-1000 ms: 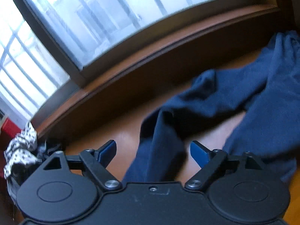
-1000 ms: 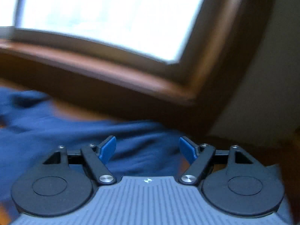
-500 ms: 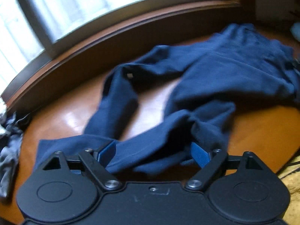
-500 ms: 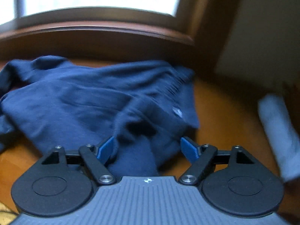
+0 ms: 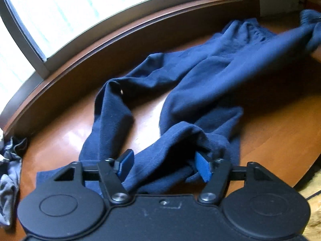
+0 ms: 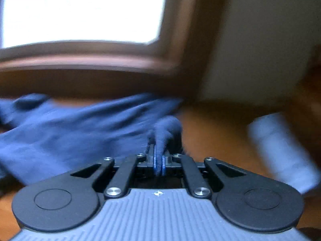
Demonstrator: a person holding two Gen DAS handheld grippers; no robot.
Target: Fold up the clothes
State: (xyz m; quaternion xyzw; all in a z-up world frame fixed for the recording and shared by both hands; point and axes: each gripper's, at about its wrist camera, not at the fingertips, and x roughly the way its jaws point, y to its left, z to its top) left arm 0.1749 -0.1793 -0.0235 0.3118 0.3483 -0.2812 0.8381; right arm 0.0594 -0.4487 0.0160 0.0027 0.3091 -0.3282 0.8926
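Note:
Dark blue trousers (image 5: pixel 200 76) lie crumpled across a round wooden table (image 5: pixel 270 124) under a window. One leg runs down the left side, the other bunches up near the front. My left gripper (image 5: pixel 164 165) stands open, its blue pads on either side of the bunched leg end. In the right wrist view, my right gripper (image 6: pixel 158 160) is shut on a fold of the trousers (image 6: pixel 84 132) near their right end, and the cloth stretches away to the left. That pulled-up end shows at the far right of the left wrist view.
A wooden window sill (image 5: pixel 120 36) curves behind the table. Grey and patterned clothes (image 5: pixel 10 166) lie at the table's left edge. A pale blue rolled item (image 6: pixel 280 148), blurred, lies on the table right of my right gripper. A cream wall (image 6: pixel 250 40) rises beyond.
My right gripper has shut on the trousers' right end and lifted it, stretching the cloth. My left gripper has edged closer to the bunched leg end and stays open.

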